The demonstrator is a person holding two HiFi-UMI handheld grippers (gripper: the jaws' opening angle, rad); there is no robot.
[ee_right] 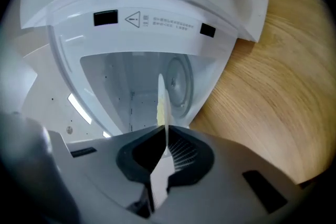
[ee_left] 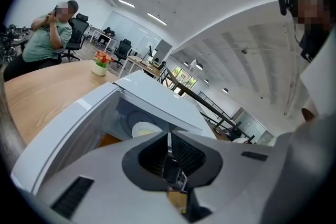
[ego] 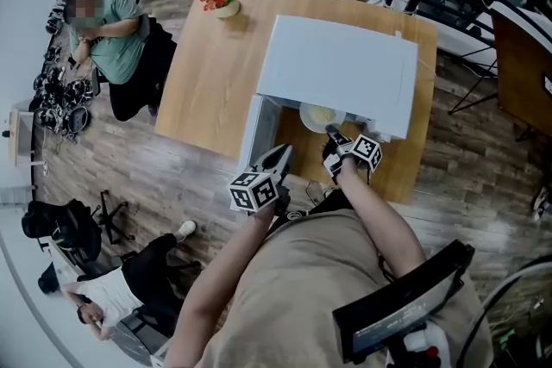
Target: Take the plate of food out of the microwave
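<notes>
A white microwave [ego: 336, 69] stands on the wooden table [ego: 207, 73] with its door [ego: 257, 129] swung open to the left. A pale plate of yellowish food [ego: 321, 115] sits at the mouth of the cavity. My right gripper [ego: 332, 136] is shut on the plate's near rim. In the right gripper view the plate [ee_right: 162, 107] shows edge-on, running from the closed jaws [ee_right: 165, 147] into the cavity. My left gripper [ego: 280, 155] hovers by the open door, shut and empty. In the left gripper view the plate [ee_left: 144, 128] lies beyond its jaws [ee_left: 169, 152].
A small vase of flowers [ego: 220, 0] stands at the table's far left corner. One person [ego: 116, 43] sits at the table's left, another [ego: 112, 289] is on the floor at lower left. Bare tabletop lies left of the microwave.
</notes>
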